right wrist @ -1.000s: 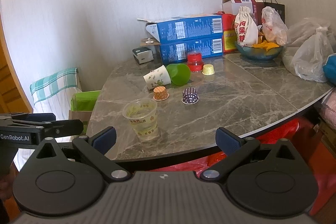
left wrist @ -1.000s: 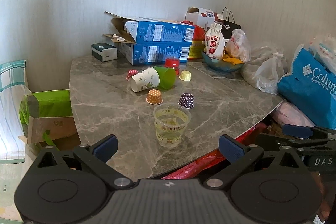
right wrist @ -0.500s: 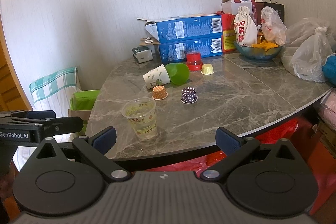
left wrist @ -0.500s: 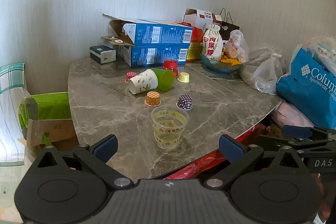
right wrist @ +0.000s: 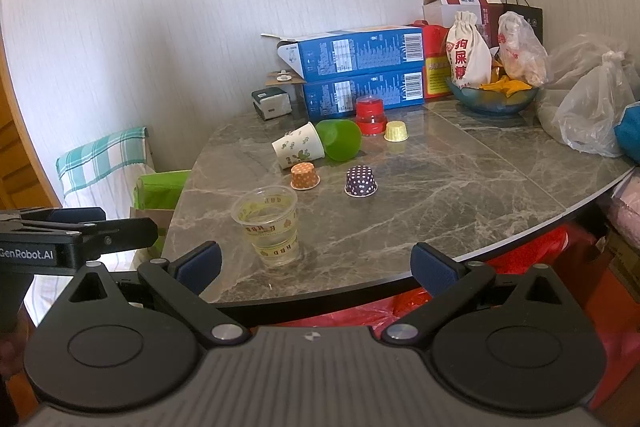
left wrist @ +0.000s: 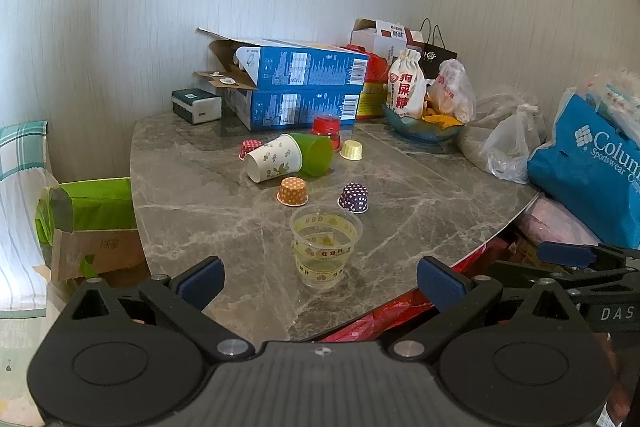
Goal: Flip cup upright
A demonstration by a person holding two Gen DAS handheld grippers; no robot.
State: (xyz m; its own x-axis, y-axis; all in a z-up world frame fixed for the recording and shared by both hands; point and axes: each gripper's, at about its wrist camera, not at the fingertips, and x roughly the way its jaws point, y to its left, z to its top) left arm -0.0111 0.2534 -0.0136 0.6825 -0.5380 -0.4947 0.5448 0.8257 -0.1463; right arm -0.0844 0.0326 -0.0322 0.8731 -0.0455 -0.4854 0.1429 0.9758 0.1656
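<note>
Marble table (left wrist: 400,187): two tipped cups (left wrist: 274,162), four small liners (left wrist: 293,191), one upright clear cup (left wrist: 325,247); both tools (left wrist: 320,279) (right wrist: 316,267) wide open, empty.

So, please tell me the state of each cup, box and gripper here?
paper cup: on its side
green cup: on its side
clear plastic cup: upright
orange polka-dot cup: upside down
top blue box: flap open
left gripper: open
right gripper: open
</note>
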